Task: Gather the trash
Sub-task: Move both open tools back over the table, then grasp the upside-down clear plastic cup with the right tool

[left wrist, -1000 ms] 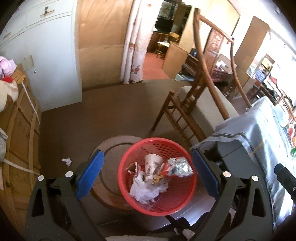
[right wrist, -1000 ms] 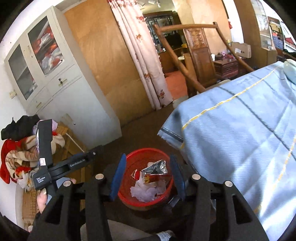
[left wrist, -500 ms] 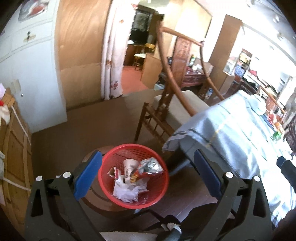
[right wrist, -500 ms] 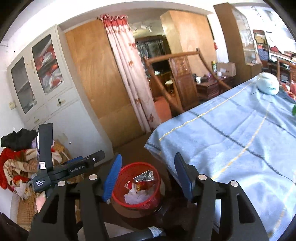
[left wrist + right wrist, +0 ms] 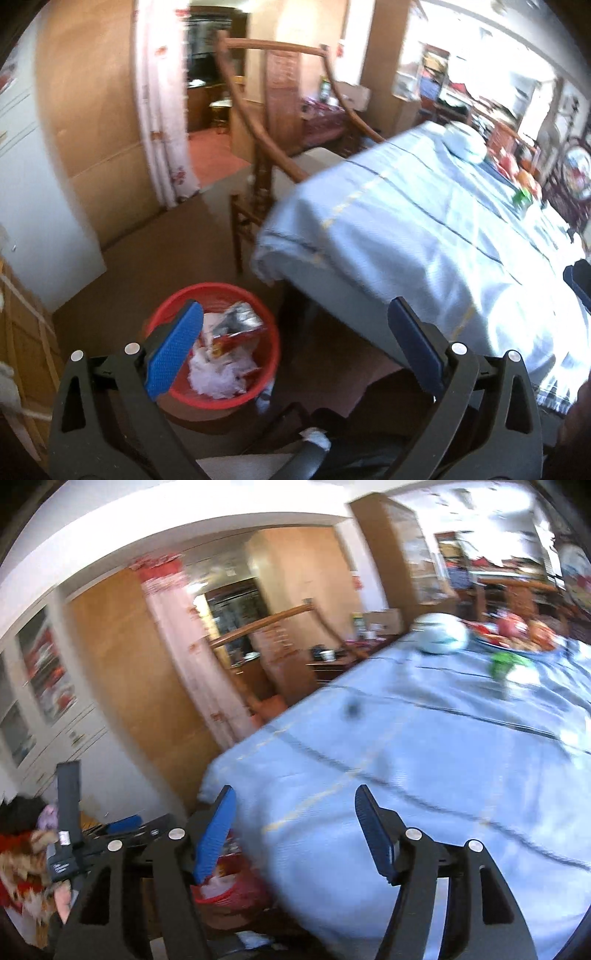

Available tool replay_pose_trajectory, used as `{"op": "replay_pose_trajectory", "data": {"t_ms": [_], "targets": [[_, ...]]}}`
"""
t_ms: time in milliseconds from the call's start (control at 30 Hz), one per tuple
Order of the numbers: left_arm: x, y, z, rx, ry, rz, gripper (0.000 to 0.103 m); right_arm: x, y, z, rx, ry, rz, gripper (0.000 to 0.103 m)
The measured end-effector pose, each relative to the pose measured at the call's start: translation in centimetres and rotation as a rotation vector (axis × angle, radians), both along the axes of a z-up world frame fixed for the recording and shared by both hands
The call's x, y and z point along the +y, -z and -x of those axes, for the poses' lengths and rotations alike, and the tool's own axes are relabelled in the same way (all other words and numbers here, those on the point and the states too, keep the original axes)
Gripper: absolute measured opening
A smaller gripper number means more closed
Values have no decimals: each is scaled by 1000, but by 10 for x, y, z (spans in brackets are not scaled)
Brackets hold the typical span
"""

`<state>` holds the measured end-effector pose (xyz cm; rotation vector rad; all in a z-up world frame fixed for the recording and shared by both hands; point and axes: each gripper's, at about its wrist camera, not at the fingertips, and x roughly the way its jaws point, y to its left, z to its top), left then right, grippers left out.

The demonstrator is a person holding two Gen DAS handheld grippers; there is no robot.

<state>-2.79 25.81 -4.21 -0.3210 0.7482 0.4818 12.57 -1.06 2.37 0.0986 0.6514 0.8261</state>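
While both views are smeared by blur, I can make out my left tool (image 5: 295, 332) with its two blue-padded fingers (image 5: 173, 343) spread wide and nothing between them. Below it and to the left sits the round red plastic mesh wastebasket (image 5: 266, 354) on the brown floor (image 5: 177, 251), close beside the hanging corner of the pale blue striped tablecloth (image 5: 424, 236). Inside the basket lie a crinkled silver-and-red foil snack wrapper (image 5: 236, 325) and crumpled white tissue paper (image 5: 214, 380), the wrapper resting on top of the tissue. Behind the basket, a wooden chair with a curved bentwood back (image 5: 258, 147) stands tucked against the table's far edge.

My right tool (image 5: 295, 830) also has its blue pads apart, holding nothing, and it hangs over the near corner of the cloth-covered table (image 5: 424, 775). Through that view the basket (image 5: 229, 897) shows only as a red sliver low down, mostly hidden by my left finger pad (image 5: 216, 834) and the drooping cloth. At the table's far end I see a round white-and-teal lidded pot (image 5: 439, 633), a plate of reddish food (image 5: 517, 635) just beside it, and a small green item (image 5: 504, 664) nearer to me; the blur keeps me from telling what the green item is. My left tool's black body (image 5: 70, 830) appears at the lower left edge.
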Motion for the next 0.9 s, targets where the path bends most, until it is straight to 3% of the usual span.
{"op": "replay_pose_trajectory", "data": {"t_ms": [200, 433, 633, 833, 867, 900], "targets": [[-28, -6, -68, 8, 144, 55, 96, -69, -1, -65, 34, 212, 34, 73], [-61, -19, -138, 9, 266, 65, 96, -140, -1, -152, 68, 424, 113, 80], [-90, -24, -182, 27, 346, 53, 96, -175, 17, -210, 145, 497, 142, 80], [-122, -30, -227, 47, 431, 52, 96, -181, 48, -229, 227, 490, 173, 80], [-128, -31, -237, 49, 450, 62, 96, -181, 51, -231, 243, 480, 163, 79], [-134, -32, -248, 50, 469, 73, 96, -180, 52, -231, 252, 477, 167, 58]]}}
